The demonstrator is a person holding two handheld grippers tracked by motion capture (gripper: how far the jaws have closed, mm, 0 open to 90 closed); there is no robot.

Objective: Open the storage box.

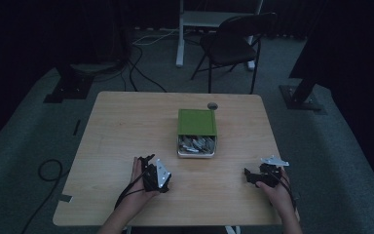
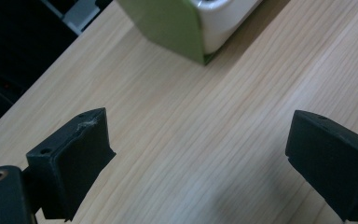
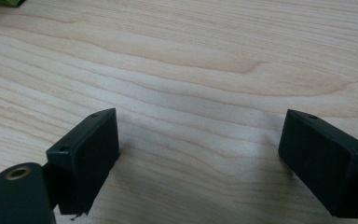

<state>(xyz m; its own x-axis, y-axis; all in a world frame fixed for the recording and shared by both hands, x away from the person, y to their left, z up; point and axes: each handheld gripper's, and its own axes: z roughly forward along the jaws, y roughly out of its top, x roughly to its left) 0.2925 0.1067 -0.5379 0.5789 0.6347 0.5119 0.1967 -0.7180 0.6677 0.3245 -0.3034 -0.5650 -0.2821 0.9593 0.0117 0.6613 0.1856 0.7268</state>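
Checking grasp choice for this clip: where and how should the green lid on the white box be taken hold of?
Grip the green lid by its two long side edges, coming from above with a claw open wide. It lies flat on the white box, slid back so the contents show at the near end. The left claw looks nearer; both claws stand open over bare table.

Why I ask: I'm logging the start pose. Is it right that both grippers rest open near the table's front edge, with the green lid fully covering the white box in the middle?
Not quite. The left gripper and right gripper are open near the front edge, but the green lid covers the white box only partly: the near end is uncovered, showing contents. The high view shows it.
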